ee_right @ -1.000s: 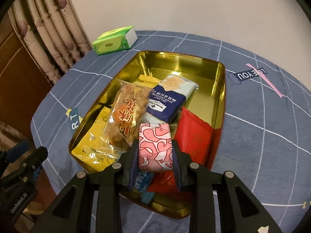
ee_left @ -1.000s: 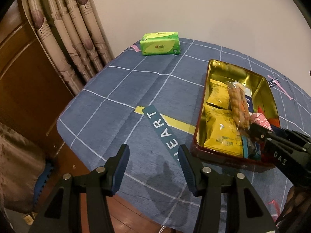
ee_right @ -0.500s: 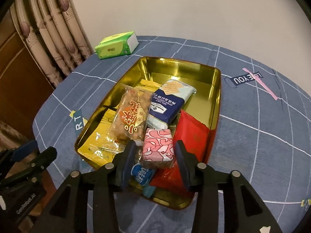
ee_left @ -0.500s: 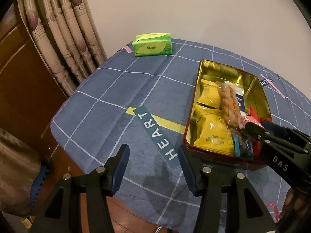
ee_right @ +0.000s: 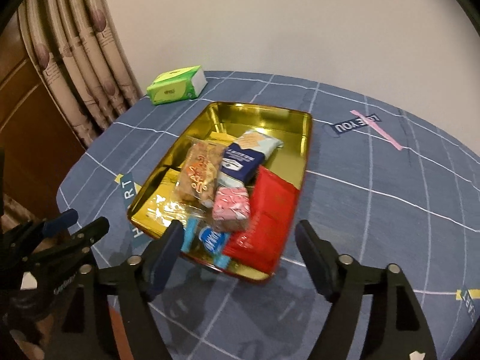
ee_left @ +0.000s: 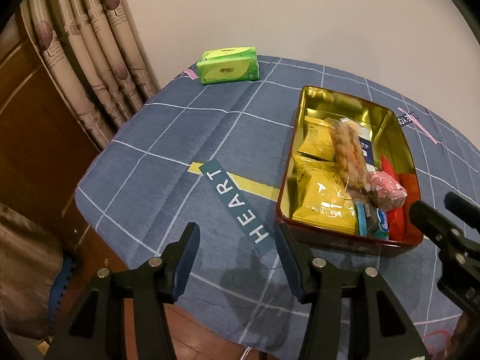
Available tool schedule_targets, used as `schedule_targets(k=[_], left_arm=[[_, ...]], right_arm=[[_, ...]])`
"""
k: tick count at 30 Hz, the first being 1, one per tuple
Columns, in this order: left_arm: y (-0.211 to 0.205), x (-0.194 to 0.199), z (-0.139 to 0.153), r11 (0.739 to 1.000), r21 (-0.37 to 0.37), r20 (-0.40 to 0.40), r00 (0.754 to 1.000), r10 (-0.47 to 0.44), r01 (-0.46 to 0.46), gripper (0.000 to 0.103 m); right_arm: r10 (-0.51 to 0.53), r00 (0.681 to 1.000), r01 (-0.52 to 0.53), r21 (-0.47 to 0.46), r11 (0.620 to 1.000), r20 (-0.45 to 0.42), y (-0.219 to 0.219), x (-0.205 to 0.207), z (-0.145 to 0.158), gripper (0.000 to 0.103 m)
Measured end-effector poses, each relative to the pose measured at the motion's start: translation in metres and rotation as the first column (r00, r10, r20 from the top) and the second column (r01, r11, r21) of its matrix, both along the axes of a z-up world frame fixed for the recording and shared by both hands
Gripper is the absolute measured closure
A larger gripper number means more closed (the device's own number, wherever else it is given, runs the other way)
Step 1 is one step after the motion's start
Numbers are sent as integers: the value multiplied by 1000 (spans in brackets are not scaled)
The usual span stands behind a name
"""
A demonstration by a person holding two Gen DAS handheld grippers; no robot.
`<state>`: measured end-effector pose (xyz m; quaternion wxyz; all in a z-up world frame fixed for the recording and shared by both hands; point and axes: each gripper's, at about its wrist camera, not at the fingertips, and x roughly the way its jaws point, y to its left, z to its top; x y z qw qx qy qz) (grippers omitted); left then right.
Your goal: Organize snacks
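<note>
A gold tin point(ee_right: 264, 117) point(ee_left: 333, 97) with a red outside sits on the blue checked tablecloth and holds several snack packs. The pink patterned snack point(ee_right: 231, 208) point(ee_left: 385, 189) lies near the tin's front end, on the red pack point(ee_right: 267, 213) and beside the clear bag of fried snacks point(ee_right: 199, 175). Yellow packs point(ee_left: 321, 204) and a navy cracker pack point(ee_right: 243, 162) lie there too. My right gripper point(ee_right: 238, 240) is open and empty, drawn back over the tin's near edge. My left gripper point(ee_left: 237, 246) is open and empty over the cloth, left of the tin.
A green tissue pack point(ee_left: 228, 66) point(ee_right: 177, 85) lies at the table's far left. Curtains point(ee_left: 90, 60) and a wooden door hang beyond the left edge. The table's front edge drops to the floor just under both grippers.
My right gripper opened and let go of the pink snack, which now lies in the tin. Both grippers pulled back from the tin.
</note>
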<state>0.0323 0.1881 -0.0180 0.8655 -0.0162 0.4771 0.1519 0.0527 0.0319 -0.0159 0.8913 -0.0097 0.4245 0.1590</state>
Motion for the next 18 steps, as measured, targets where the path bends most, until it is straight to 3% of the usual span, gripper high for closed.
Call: schedule_targets(k=[3, 9, 18], left_arm=[[-3, 0, -1, 1000, 5, -4, 1000, -10, 10, 50], [-8, -1, -2, 1000, 9, -9, 1000, -28, 28, 50], [-11, -1, -3, 999, 25, -20, 999, -31, 32, 50]], right_arm=[[-14, 1000, 14, -15, 1000, -6, -4, -5, 0, 7], [-23, 1000, 23, -77, 997, -5, -3, -18, -7, 3], [-32, 999, 31, -93, 995, -8, -1, -20, -11, 1]])
